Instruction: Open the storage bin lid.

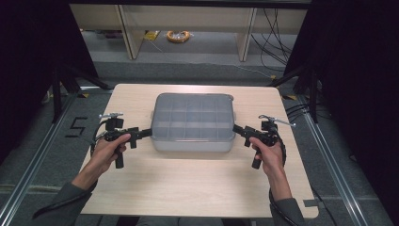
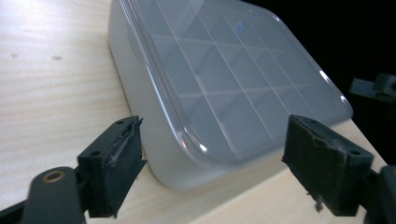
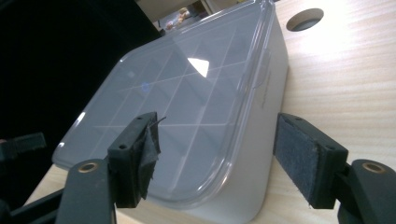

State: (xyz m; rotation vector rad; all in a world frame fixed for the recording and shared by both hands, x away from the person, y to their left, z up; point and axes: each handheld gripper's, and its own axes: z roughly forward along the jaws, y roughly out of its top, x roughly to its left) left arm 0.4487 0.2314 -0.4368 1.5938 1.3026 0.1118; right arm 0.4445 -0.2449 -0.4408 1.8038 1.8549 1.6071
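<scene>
- High view: a grey compartment box [image 1: 193, 123] with a clear lid is seen in the middle of the wooden worktop [image 1: 197, 188], lid on, dividers visible through it. The left hand-held gripper [image 1: 141, 133] is brought up to the box's left end and the right hand-held gripper [image 1: 238, 129] to its right end, one hand on each. Whether the tips touch the box can't be told from up here. So the step in hand is judged to be the approach for a two-sided grab, either to lift the box or to get the lid off.
- Left gripper view: the jaws are spread wide with nothing between them, and the near rounded corner of the box [image 2: 187, 140] is framed in the gap, just ahead of the pads. The lid [image 2: 243, 88] is seen sitting flush along the rim. No contact is made yet.
- Right gripper view: same story, jaws parted and empty, with the box's corner [image 3: 243, 186] sitting between and just beyond them. A round cable hole [image 3: 305, 19] is seen in the worktop past the box.
- Next move, as a guess: each gripper probably needs to be pushed forward a touch so the lid edge or wall is straddled, then both squeezed together evenly so the box isn't tipped.
</scene>
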